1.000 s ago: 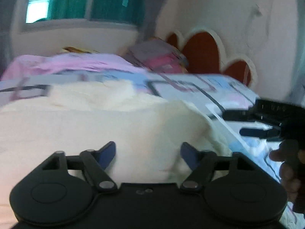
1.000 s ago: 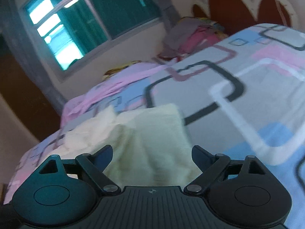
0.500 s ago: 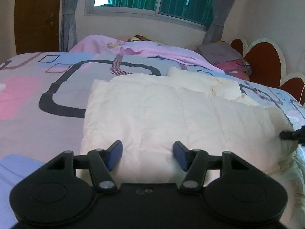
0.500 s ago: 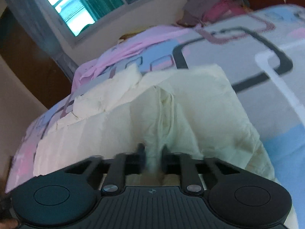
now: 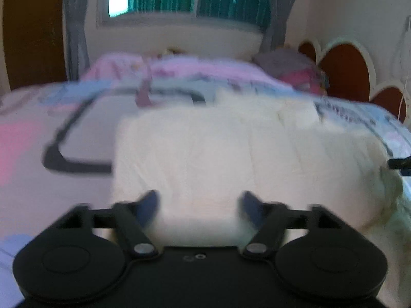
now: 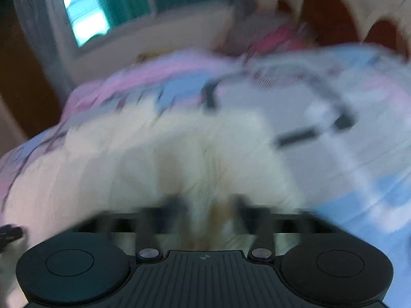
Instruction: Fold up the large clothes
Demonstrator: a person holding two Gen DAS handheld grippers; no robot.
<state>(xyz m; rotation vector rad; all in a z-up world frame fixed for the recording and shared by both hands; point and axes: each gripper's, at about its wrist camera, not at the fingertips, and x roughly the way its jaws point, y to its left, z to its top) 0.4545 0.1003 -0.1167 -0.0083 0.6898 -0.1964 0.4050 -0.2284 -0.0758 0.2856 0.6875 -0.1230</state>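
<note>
The cream garment (image 5: 231, 159) lies flat on the patterned bedspread (image 5: 33, 154), straight ahead of both your grippers, its long axis running side to side between them. Your left gripper (image 5: 197, 202) hovers at its near edge, fingers wide apart, holding nothing. Your right gripper (image 6: 209, 205) sits at the garment's right end with a bunched ridge of cloth between its fingers; blur hides whether they pinch it. The fabric looks soft, thick and finely creased, likely to sag when lifted.

No readable text, labels, brands or numbers; both views motion-blurred.
</note>
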